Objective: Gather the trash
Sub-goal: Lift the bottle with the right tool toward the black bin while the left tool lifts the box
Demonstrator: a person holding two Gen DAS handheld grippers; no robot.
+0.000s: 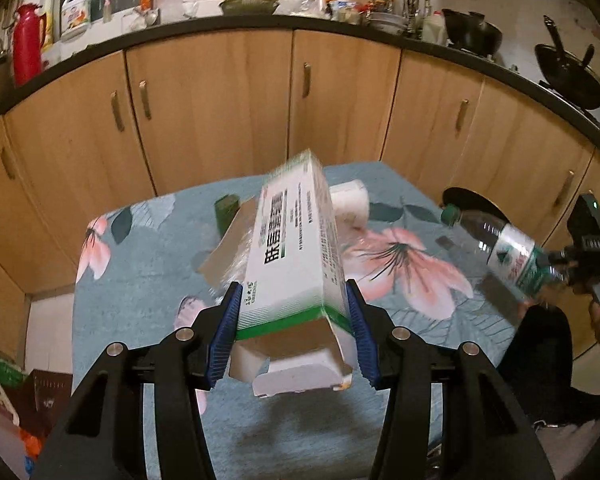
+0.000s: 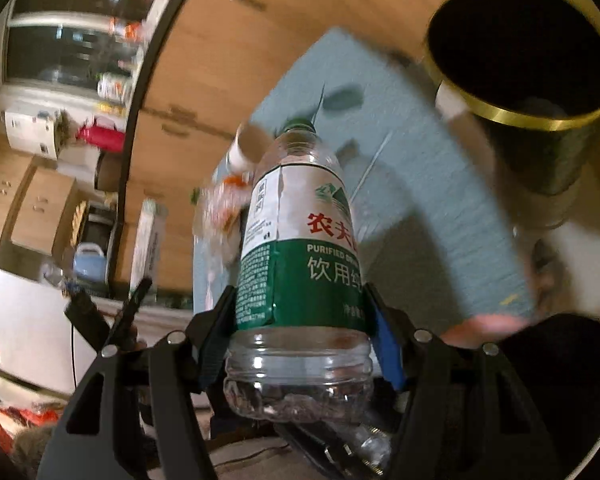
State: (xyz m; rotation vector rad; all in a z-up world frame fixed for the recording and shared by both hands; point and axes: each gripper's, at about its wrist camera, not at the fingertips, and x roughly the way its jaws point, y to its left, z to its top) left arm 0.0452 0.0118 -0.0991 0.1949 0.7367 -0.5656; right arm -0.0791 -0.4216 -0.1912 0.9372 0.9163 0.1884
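Observation:
My left gripper (image 1: 292, 308) is shut on a white and green cardboard box (image 1: 296, 248) with open end flaps, held above the floral table (image 1: 148, 280). My right gripper (image 2: 300, 312) is shut on an empty clear plastic water bottle (image 2: 300, 248) with a green label and green cap. The bottle also shows in the left wrist view (image 1: 500, 252), off the table's right edge, cap pointing at a dark bin (image 1: 472, 200). In the right wrist view the bin (image 2: 540, 120) has a gold rim and dark inside, up and right of the bottle.
On the table lie a white paper roll (image 1: 352, 200), a small green object (image 1: 226, 210) and a flat cardboard piece (image 1: 228, 244). Wooden cabinets (image 1: 220, 112) under a cluttered counter stand behind. Boxes and bags (image 1: 20, 400) sit on the floor at left.

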